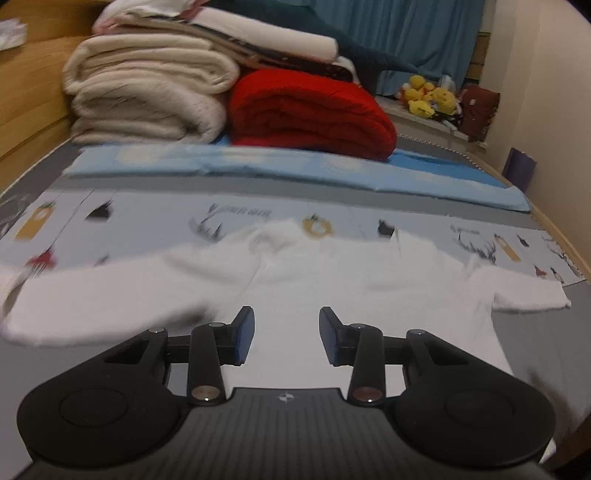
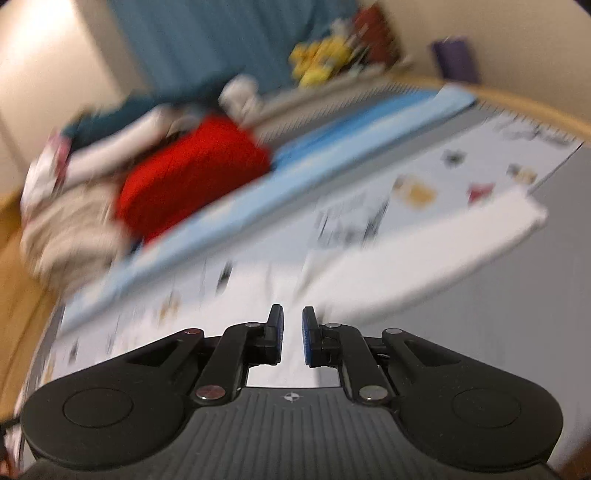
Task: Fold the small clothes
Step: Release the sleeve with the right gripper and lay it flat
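Observation:
A small white long-sleeved top [image 1: 314,280] lies spread flat on a patterned sheet [image 1: 155,218], collar away from me, sleeves out to both sides. My left gripper [image 1: 286,334] is open and empty, low over the lower middle of the top. In the blurred, tilted right wrist view, my right gripper [image 2: 292,338] has its jaws a narrow gap apart with nothing between them. It sits by the near end of the white top's sleeve [image 2: 424,251], which stretches up to the right.
Folded cream blankets [image 1: 147,88] and a red quilt [image 1: 310,110] are stacked at the far end, behind a light blue mat [image 1: 295,166]. Yellow plush toys [image 1: 430,98] sit by the blue curtain [image 1: 406,33]. A wooden bed frame [image 1: 33,110] runs along the left.

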Demonstrator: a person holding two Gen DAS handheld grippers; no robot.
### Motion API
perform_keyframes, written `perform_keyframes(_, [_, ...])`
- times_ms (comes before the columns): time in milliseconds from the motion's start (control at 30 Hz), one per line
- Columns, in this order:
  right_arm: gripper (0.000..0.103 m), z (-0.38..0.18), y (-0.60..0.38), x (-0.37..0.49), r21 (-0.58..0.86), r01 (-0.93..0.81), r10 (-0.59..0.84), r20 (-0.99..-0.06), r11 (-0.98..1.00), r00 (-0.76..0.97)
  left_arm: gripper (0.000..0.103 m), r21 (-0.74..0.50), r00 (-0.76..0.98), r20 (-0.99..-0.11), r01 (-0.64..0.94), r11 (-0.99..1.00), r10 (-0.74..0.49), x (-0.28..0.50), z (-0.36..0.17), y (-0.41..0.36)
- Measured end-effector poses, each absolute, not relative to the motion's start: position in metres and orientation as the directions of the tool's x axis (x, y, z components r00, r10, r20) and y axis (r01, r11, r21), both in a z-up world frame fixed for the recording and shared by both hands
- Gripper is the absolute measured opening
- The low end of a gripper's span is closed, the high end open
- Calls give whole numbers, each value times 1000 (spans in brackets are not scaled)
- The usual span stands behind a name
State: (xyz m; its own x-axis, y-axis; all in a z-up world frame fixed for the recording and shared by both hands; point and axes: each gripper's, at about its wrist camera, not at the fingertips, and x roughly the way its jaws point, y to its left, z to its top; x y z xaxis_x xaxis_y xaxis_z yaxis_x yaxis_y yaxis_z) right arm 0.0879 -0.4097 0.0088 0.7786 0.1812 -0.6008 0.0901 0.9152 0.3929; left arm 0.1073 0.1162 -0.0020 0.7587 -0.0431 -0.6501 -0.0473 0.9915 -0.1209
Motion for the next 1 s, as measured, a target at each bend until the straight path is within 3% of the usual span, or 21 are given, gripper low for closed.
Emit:
perform_keyframes(267, [12,-73,-371,41,271,123,157,-809,955,566,41,-228,537,-842,-273,935,-48,23,-72,143])
perform_keyframes(433, [12,-113,-369,49,218,193,115,-892,957,438,43,-243,446,-890,-288,926,-95,11,-99,153])
perform_keyframes(1000, [12,-126,-363,42,146,166,69,-915,975,398,41,-157,357,-933,-297,942,-43,18,-126,146])
